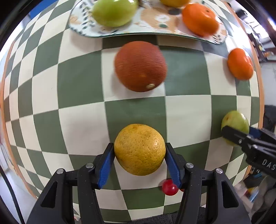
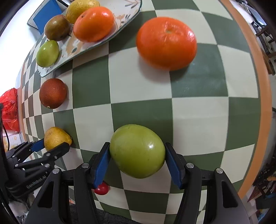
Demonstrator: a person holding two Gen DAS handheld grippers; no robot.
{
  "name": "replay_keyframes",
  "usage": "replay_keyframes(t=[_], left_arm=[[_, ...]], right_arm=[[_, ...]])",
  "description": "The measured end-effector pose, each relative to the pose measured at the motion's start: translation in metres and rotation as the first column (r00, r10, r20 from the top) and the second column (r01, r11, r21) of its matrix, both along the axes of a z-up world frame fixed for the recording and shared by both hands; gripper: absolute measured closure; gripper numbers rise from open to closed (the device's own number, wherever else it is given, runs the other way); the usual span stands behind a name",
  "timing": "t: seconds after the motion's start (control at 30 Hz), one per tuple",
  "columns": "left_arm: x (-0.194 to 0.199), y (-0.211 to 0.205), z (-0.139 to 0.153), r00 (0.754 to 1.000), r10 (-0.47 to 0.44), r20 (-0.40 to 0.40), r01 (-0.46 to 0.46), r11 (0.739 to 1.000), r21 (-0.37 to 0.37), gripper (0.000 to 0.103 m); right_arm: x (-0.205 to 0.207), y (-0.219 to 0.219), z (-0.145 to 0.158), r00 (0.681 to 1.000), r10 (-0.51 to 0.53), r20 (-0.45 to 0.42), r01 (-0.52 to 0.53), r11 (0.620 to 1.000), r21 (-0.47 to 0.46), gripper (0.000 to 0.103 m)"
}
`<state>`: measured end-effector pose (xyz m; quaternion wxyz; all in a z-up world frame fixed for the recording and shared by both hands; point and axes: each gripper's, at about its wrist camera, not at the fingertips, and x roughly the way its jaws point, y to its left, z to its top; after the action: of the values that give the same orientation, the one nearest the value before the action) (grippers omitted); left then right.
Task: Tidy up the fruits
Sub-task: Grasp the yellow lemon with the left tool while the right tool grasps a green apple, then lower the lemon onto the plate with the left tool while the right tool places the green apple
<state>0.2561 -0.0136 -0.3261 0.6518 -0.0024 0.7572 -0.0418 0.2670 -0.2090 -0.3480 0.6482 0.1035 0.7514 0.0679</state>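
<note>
My left gripper (image 1: 139,146) is shut on a yellow citrus fruit (image 1: 139,155), its blue pads pressed to both sides. The right gripper (image 2: 137,145) is shut on a green fruit (image 2: 138,155). Each gripper also shows in the other's view: the right gripper (image 1: 238,131) around the green fruit (image 1: 234,120), the left gripper (image 2: 54,143) around the yellow fruit (image 2: 55,136). A patterned plate (image 1: 138,33) at the far side holds a green fruit (image 1: 113,12) and a mandarin (image 1: 200,19). The right wrist view shows the plate (image 2: 82,47) with several fruits.
A dark red-brown orange (image 1: 140,66) lies on the green-and-cream checked table (image 1: 77,77) just before the plate. A loose mandarin (image 2: 166,43) sits farther right near the table's orange edge (image 2: 264,89). A small red tomato (image 1: 169,187) lies under my fingers. A red bag (image 2: 9,110) hangs off-table at the left.
</note>
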Motion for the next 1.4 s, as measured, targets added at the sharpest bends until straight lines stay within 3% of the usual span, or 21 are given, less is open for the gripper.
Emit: replay_keyframes(t=[0.23,0.33,0.47,0.63,0.73,0.8,0.93,1.03,1.23,1.4], left_arm=[[-0.005,0.0,0.002,1.0,0.014,0.013,-0.014,1.0,-0.007,0.048],[-0.002,0.011,0.014,0.999,0.034,0.031,-0.032,0.999,-0.038,0.048],[0.01,0.035,0.059,0.993,0.098,0.073,-0.088,0.988,-0.128,0.048],[0.06,0.066,0.138,0.962,0.173,0.21,-0.129,0.969,-0.21,0.048],[0.106,0.083,0.172,0.943,0.191,0.273,-0.136,0.969,-0.208,0.048],[0.134,0.082,0.177,0.935,0.193,0.297,-0.14,0.972,-0.189,0.048],[0.178,0.094,0.164,0.936,0.195,0.292,-0.161,0.977,-0.136,0.048],[0.204,0.103,0.132,0.953,0.217,0.212,-0.194,0.973,-0.127,0.048],[0.23,0.105,0.076,0.97,0.222,0.095,-0.215,0.973,-0.084,0.048],[0.24,0.104,0.048,0.976,0.219,0.024,-0.216,0.974,-0.074,0.048]], right_arm=[[0.001,0.011,-0.003,1.0,0.015,0.004,-0.015,1.0,-0.021,0.04],[0.001,0.007,0.002,1.0,-0.025,-0.005,0.025,0.999,0.025,0.04],[0.014,-0.001,0.022,0.995,-0.102,-0.001,0.101,0.986,0.129,0.04],[0.057,-0.001,0.073,0.982,-0.165,0.094,0.14,0.964,0.225,0.04],[0.1,0.001,0.102,0.97,-0.183,0.161,0.141,0.961,0.24,0.04],[0.131,0.005,0.116,0.96,-0.184,0.211,0.138,0.967,0.213,0.04],[0.181,-0.003,0.119,0.952,-0.182,0.245,0.147,0.977,0.157,0.04],[0.207,-0.002,0.108,0.957,-0.173,0.234,0.15,0.982,0.114,0.04],[0.226,0.006,0.064,0.973,-0.144,0.18,0.138,0.989,0.045,0.04],[0.23,0.01,0.038,0.98,-0.139,0.145,0.138,0.99,0.019,0.039]])
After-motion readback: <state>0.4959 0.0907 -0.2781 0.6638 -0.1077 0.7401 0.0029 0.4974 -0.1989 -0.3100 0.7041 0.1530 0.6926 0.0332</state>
